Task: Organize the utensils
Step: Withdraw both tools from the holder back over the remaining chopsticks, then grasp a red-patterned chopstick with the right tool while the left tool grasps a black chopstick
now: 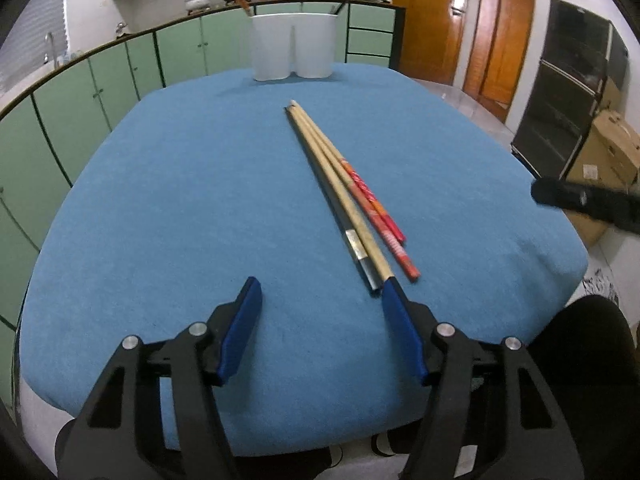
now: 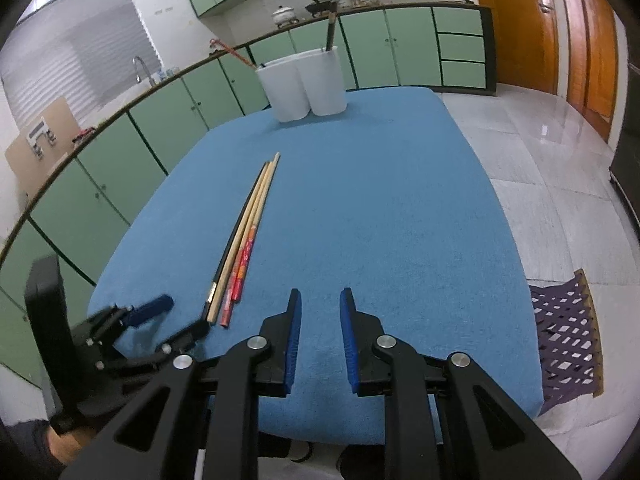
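Note:
Several chopsticks [image 1: 340, 200] lie side by side on the blue cloth of the table [image 1: 180, 200]: plain wooden, red-ended and a dark one with a silver band. My left gripper [image 1: 322, 286] is open over the cloth near the front edge, its right fingertip [image 1: 390, 288] beside the chopsticks' near ends. At the far end a white two-cup holder [image 1: 294, 46] has a red chopstick in its left cup and a dark one in its right. In the right wrist view the chopsticks [image 2: 244, 240] lie left of my right gripper [image 2: 321, 294], whose jaws stand narrowly apart with nothing between them.
Green cabinets [image 1: 100, 92] curve along the left and back, with orange doors [image 1: 500, 32] behind. A black rack [image 1: 560, 92] and cardboard boxes [image 1: 612, 148] stand right of the table. A woven seat [image 2: 564, 340] is at the table's right side. My left gripper [image 2: 188, 314] shows blurred at lower left.

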`<state>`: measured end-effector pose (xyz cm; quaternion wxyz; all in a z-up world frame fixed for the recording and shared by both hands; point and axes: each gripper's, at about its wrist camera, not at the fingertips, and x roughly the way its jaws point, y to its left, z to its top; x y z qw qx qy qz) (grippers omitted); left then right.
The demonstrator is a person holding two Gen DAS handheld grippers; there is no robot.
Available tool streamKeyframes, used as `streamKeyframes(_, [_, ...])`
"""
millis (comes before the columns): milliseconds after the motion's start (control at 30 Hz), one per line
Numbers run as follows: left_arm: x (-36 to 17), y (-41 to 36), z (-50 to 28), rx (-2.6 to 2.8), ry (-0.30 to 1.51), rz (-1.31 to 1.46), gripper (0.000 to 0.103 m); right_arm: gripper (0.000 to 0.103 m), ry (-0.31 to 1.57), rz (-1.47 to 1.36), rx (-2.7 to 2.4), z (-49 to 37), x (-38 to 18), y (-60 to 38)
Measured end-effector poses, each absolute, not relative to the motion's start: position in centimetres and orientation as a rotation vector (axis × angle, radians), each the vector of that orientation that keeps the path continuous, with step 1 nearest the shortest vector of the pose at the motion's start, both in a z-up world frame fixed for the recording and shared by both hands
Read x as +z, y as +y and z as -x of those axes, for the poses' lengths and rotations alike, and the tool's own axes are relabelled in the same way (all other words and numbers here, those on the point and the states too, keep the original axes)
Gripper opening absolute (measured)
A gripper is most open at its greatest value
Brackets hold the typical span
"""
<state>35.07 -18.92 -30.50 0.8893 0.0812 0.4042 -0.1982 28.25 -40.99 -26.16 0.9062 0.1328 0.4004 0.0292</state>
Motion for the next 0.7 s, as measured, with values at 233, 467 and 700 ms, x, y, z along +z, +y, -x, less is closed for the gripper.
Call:
streamKeyframes(233, [-30.3, -17.8, -35.1, -0.401, 0.834, -0.168, 0.062, 0.02, 0.85, -0.126, 0.099, -28.5, -28.3, -37.4])
streamKeyframes(467, [-30.2, -17.7, -37.1, -0.39, 0.826, -0.152, 0.062, 0.02, 0.832, -0.026, 0.138, -29.1, -29.6, -34.0])
streamKeyframes(700, [-30.2, -18.3, -38.0, -0.441, 0.808, -0.153, 0.037, 0.021, 0.826, -0.038, 0.137, -29.9, -29.7, -33.9])
